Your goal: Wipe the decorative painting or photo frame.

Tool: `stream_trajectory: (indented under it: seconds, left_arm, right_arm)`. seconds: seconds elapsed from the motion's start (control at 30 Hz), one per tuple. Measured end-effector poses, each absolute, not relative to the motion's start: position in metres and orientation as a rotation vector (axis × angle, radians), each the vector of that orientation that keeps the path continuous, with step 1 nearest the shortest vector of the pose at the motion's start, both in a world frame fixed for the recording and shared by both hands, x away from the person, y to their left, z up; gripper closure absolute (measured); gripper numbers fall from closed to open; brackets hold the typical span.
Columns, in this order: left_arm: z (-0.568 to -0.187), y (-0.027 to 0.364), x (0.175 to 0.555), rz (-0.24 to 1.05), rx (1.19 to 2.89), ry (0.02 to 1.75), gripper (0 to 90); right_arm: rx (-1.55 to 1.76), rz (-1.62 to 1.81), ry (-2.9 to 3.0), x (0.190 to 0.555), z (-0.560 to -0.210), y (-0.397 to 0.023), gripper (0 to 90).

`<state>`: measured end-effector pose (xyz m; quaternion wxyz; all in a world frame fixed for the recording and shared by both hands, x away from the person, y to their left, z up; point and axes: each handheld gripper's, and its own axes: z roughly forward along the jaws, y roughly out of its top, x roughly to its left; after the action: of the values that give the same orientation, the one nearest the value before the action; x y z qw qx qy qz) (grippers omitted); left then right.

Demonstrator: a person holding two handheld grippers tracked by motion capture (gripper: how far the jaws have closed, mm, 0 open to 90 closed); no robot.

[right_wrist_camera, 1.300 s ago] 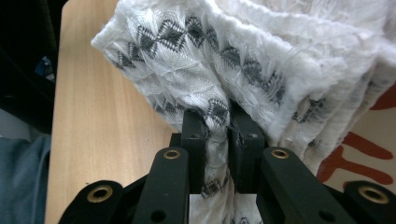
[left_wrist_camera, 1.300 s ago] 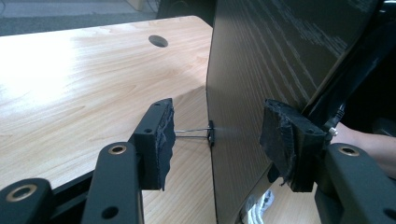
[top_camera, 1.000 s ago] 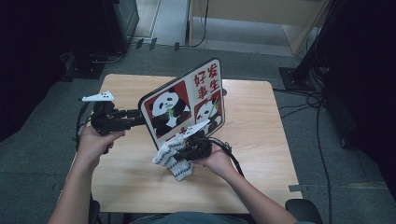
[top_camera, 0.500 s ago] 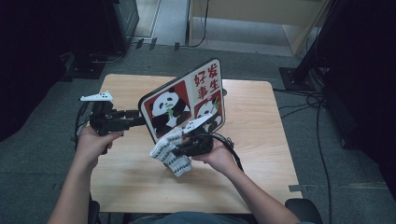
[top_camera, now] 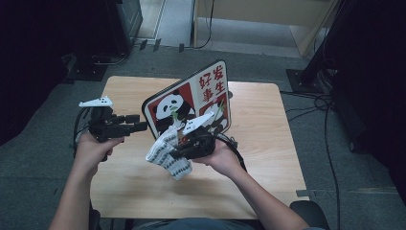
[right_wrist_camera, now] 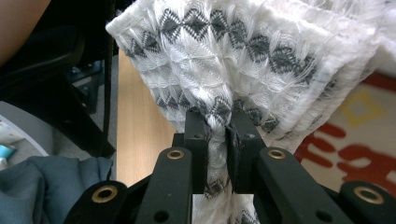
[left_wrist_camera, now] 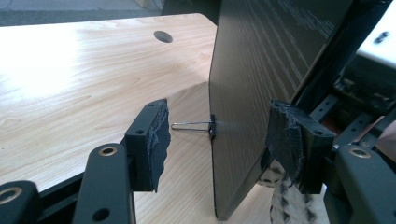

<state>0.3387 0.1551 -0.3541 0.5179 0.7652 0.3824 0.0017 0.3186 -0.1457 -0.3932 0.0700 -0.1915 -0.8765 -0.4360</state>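
Note:
A board (top_camera: pixel 191 103) printed with pandas and red characters stands tilted on the wooden table (top_camera: pixel 268 143). My left gripper (top_camera: pixel 139 123) is at the board's left edge. In the left gripper view its jaws (left_wrist_camera: pixel 224 140) are apart, having just been opening. The dark back of the board (left_wrist_camera: pixel 261 70) is between them, clear of the left pad (left_wrist_camera: pixel 156 140). A small wire clip (left_wrist_camera: pixel 205 126) sits on that edge. My right gripper (top_camera: pixel 174 153) is shut on a white cloth (top_camera: pixel 167 153) with a grey zigzag pattern, held in front of the board. Up close, the cloth (right_wrist_camera: pixel 243 56) is bunched between the jaws (right_wrist_camera: pixel 217 121).
The table has a round cable hole (left_wrist_camera: pixel 163 36) near its far edge. Cables (top_camera: pixel 330 143) lie on the grey floor to the right. Dark furniture (top_camera: pixel 119 24) stands behind the table. The person's lap and chair are at the near edge.
The right hand has risen with the cloth, which now hangs higher in front of the board. The left hand has kept its place at the board's edge.

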Motion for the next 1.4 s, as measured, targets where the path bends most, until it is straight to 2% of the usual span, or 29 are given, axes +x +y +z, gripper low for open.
stream_trajectory:
  seconds: [0.83,1.4]
  left_arm:
    - [-0.347,0.193,0.334,0.040,1.794,0.972,37.6]
    - [-0.344,0.200,0.332,0.059,1.787,0.981,37.0]
  right_arm:
    - [-0.385,-1.292,-2.712,0.312,-0.340,-0.108,81.2]
    - [-0.282,-1.313,-2.707,0.309,-0.304,-0.080,81.2]
